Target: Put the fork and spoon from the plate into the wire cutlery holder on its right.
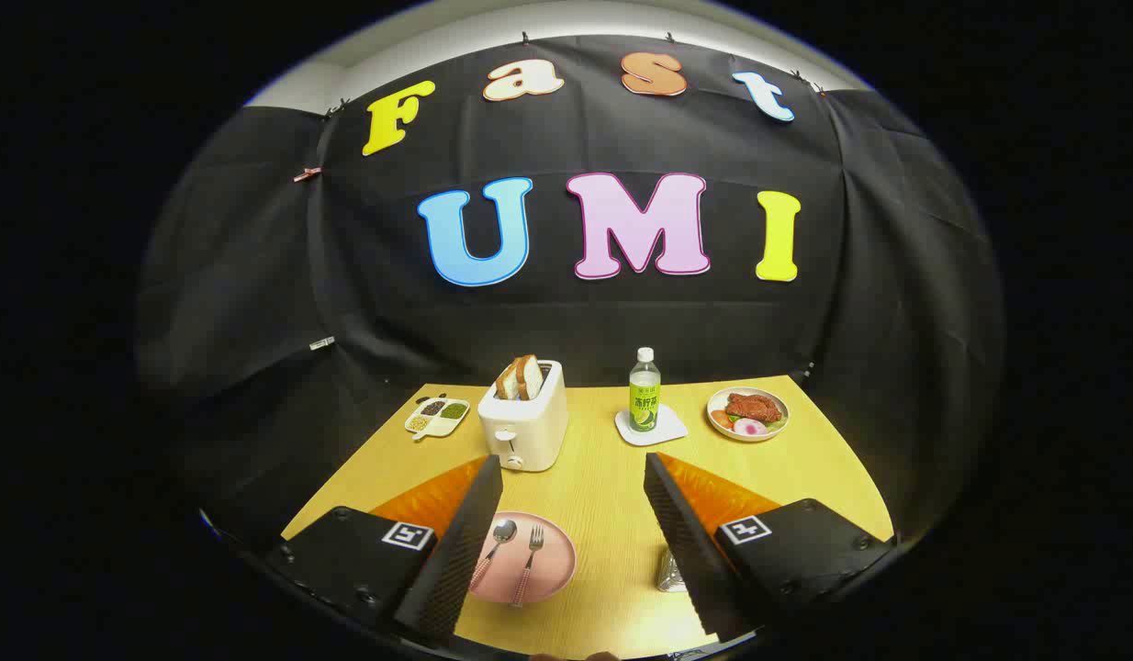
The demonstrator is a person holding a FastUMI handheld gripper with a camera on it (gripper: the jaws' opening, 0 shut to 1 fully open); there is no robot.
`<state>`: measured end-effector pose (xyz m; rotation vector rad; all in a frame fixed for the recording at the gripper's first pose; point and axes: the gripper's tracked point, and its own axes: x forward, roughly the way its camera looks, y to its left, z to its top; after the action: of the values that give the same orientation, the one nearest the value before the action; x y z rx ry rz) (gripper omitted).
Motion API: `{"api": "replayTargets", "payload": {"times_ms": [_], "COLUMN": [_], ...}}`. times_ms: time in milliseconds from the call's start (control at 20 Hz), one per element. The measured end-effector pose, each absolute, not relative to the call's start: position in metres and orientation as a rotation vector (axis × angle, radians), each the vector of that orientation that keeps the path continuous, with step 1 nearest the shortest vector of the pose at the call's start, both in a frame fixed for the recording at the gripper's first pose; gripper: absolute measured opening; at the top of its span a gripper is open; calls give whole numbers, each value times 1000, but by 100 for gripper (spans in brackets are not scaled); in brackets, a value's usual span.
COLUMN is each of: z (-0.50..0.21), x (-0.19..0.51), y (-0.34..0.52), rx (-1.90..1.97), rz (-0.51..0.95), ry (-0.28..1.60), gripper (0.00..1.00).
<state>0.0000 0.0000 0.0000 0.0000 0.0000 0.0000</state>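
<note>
A pink plate (550, 562) lies on the wooden table, close to the left finger, which covers part of its left side. On it lie a spoon (495, 543) and a fork (530, 558) side by side, heads pointing away from me, both with pink handles. The wire cutlery holder (669, 571) peeks out beside the right finger, mostly hidden behind it. My gripper (574, 482) hovers above the table, open wide, with nothing between its fingers. The plate sits between the fingers, toward the left one.
Beyond the fingers stand a white toaster (524, 424) with bread slices, a green drink bottle (645, 395) on a white coaster, a plate of food (748, 413) at the back right and a small divided dish (436, 415) at the back left.
</note>
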Motion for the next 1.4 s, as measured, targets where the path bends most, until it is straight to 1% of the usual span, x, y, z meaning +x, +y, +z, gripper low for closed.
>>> {"api": "replayTargets", "payload": {"times_ms": [250,450,1000,1250,1400], "z": [0,9,6,-5,-24], "x": [0,-1,6,16,27], "y": [-9,-15,-13,-12,-9], "rx": [9,12,18,6,5], "rz": [-27,-45,-44,-48,-39], "ry": [5,-27,-23,22,90], "gripper": [97,97,96,97,97]}}
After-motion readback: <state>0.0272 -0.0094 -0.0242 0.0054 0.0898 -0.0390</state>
